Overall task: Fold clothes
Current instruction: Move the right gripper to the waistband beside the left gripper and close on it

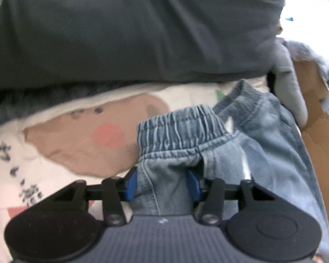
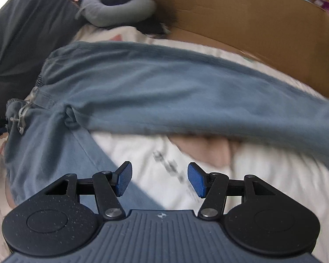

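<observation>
In the left wrist view, the left gripper (image 1: 162, 186) is closest to the lens, and its blue-padded fingers (image 1: 130, 186) are set fairly narrow, one on each side of a bunched fold of the jeans (image 1: 263, 131). The denim fills the gap and touches both pads, so the fold is pinched. The gathered elastic waistband (image 1: 179, 127) stands up just beyond that grip, and the rest of the jeans runs down the right of the view. To the left of the jeans lies a white printed sheet (image 1: 76, 144) with a tan and pink figure on it, and the jeans lie on this sheet. Beyond the jeans a dark grey garment (image 1: 131, 32) fills the top of the view. A grey cushion (image 1: 289, 83) and a cardboard box (image 1: 313, 114) are on the far right of the jeans. In the right wrist view, which is blurred, the right gripper (image 2: 160, 179) is closest, its fingers (image 2: 197, 180) wide apart with nothing between them. They hover above the sheet (image 2: 263, 175), with one finger over the edge of a jeans leg. The jeans (image 2: 153, 83) are spread across the middle, one leg reaching right and the other coming down at the lower left. Their drawstring (image 2: 22, 118) is at the left end. The dark garment (image 2: 26, 32) lies beyond the waist end of the jeans. The cushion (image 2: 116, 6) and the box (image 2: 252, 22) are behind the jeans.
</observation>
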`<state>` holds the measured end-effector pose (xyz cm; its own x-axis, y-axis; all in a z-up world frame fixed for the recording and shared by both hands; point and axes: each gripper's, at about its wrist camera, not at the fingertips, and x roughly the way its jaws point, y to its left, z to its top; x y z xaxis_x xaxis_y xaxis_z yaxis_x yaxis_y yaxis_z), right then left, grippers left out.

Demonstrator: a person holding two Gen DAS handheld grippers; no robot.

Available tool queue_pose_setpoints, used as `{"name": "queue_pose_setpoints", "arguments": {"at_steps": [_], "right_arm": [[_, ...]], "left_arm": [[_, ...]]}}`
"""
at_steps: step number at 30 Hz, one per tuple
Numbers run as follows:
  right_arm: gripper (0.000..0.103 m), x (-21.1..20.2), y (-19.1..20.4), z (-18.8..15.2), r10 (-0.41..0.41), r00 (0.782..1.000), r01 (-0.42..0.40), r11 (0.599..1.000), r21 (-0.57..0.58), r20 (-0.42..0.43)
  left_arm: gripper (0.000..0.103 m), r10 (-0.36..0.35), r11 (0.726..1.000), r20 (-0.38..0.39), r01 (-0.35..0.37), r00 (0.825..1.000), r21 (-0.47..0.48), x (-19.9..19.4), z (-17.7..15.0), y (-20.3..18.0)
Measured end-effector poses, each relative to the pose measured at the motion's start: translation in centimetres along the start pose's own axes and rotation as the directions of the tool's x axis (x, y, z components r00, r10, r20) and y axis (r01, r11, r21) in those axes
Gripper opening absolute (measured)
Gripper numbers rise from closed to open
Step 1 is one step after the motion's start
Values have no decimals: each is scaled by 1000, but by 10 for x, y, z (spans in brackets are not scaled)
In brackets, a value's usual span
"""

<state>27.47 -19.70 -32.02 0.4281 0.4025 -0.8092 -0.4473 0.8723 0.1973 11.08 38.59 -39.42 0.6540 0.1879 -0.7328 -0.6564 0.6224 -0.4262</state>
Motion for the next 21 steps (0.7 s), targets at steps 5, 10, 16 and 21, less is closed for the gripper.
{"name": "queue_pose_setpoints", "arguments": {"at_steps": [5, 10, 16, 21], "right_arm": [[63, 30, 20, 48, 66, 997, -65, 997, -44, 42], [63, 55, 42, 94, 122, 991, -114, 986, -118, 63], [63, 90, 65, 142, 194, 978, -178, 969, -172, 78], [63, 125, 92, 184, 275, 960, -257, 941, -218, 56]], "left_arm": [[48, -63, 988, -11, 61, 998, -145, 1, -1, 16], [30, -120, 958, -6, 115, 993, -264, -3, -4, 33], [16, -150, 921, -6, 137, 989, -364, -12, -5, 42], [14, -129, 937, -10, 119, 992, -327, -21, 5, 32]]}}
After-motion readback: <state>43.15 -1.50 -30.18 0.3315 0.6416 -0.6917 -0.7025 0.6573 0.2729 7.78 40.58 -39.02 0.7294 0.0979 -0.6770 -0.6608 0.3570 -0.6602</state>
